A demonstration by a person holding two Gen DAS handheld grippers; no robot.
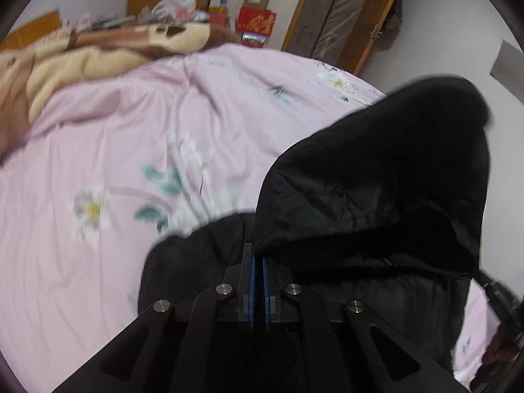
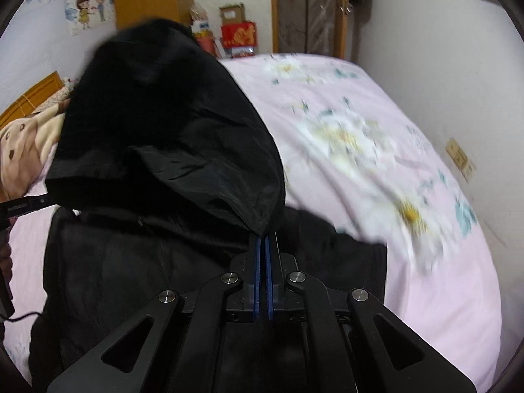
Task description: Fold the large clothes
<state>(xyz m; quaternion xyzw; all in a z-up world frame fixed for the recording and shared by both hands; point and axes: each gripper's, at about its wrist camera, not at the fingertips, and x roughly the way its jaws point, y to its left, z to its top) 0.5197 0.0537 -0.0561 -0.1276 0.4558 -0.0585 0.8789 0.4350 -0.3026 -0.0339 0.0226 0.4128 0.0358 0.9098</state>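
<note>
Black garment: large dark jacket-like piece, lifted over the bed, upper part raised in a hood-like hump, lower part hanging and bunched beneath both claws; same piece in the right wrist view, filling the left half.
Left claw: blue-padded fingers pressed almost together, pinching an edge of the black garment at the tips.
Right claw: blue pads close together, clamped on a pointed fold of the black garment just at the tips.
Fabric between claws: slack, drooping in folds; hem line with a small dark zip or toggle, too small to tell which.
Bed sheet: pink with white flowers and green leaves, wrinkled, blurred in both views; spreads under and behind the garment.
Blanket: beige and brown plush, heaped at the far left end of the bed.
Headboard: orange wood, behind the blanket.
Red box: against the far wall, near the bed's far edge, cardboard box on top.
Wardrobe door: wood frame, grey panels, right of the red box.
Wall sticker: cartoon couple with blue flowers, upper left.
Cable: thin, dark, at the left edge.
</note>
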